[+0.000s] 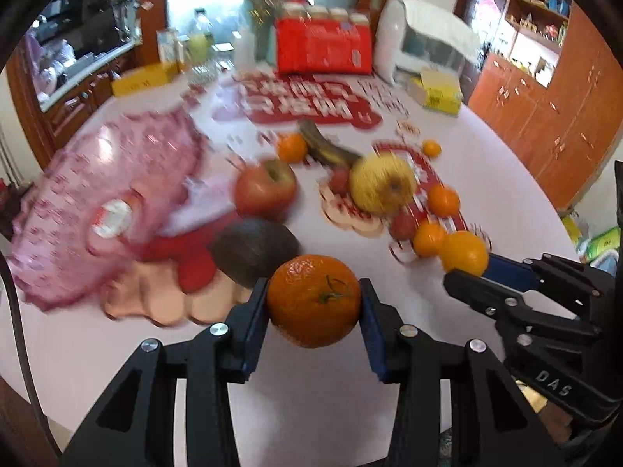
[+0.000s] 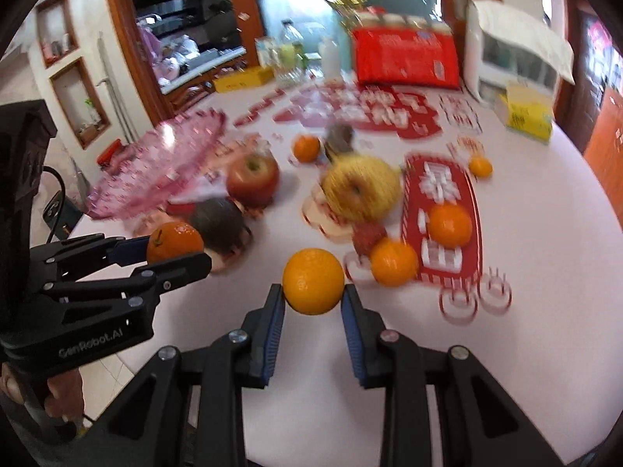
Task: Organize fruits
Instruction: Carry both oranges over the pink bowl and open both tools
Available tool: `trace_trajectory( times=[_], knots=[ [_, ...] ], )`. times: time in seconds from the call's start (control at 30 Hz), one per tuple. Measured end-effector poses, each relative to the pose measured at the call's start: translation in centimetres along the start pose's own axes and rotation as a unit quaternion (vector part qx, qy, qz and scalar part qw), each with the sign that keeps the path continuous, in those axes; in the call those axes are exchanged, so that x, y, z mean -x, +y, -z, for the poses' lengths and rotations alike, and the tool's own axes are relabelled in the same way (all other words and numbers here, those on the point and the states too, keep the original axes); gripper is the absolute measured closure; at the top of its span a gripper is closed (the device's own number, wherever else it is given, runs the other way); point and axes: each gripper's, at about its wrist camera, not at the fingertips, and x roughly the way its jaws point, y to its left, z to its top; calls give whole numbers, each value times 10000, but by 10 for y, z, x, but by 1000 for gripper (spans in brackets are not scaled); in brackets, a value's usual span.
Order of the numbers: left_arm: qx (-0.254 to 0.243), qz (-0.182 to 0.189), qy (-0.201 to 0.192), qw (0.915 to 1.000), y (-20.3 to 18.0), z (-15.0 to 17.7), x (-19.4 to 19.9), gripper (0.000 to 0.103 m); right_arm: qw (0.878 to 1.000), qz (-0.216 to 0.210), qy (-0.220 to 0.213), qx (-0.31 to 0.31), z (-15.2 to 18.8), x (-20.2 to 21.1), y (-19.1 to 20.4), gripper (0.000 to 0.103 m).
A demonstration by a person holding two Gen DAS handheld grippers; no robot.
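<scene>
We see the left gripper [image 1: 313, 303] clamped on a stemmed tangerine [image 1: 313, 300] held above the near edge of the white table [image 1: 486, 163], while the right gripper [image 2: 312, 299] grips a smooth orange [image 2: 313, 281] between its blue pads, its own body cut off by the frame's lower edge. Beyond them, motion blur softens the pink glass dish [image 1: 109, 202] at far left, the red apple [image 1: 265, 188], the yellow apple [image 1: 382, 185] and a dark banana [image 1: 327, 148], whose far end we cannot resolve; a dark rounded fruit [image 1: 255, 251] sits partly hidden behind the tangerine.
</scene>
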Motion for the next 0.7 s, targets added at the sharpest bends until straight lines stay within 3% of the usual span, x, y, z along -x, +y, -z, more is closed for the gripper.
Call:
trace_trajectory(
  times=[0.2,0.37,0.5,0.7],
  knots=[
    [267,-654,-735,9948,52,-39,53,61,9969,-266,-544,497,-58,29,37,73],
    [705,-1128,-1000,9861,109,-62,74,61,9929,-670,-814,560,-115,33,72,73],
    [1063,-1548,-955,9776,156,-70,71,61,9904,-783,-824,786,-141,13,104,73],
    [1427,-1812,-314,9725,208,-66,22,61,9896,-969,-137,1054,-155,-61,149,73]
  ],
)
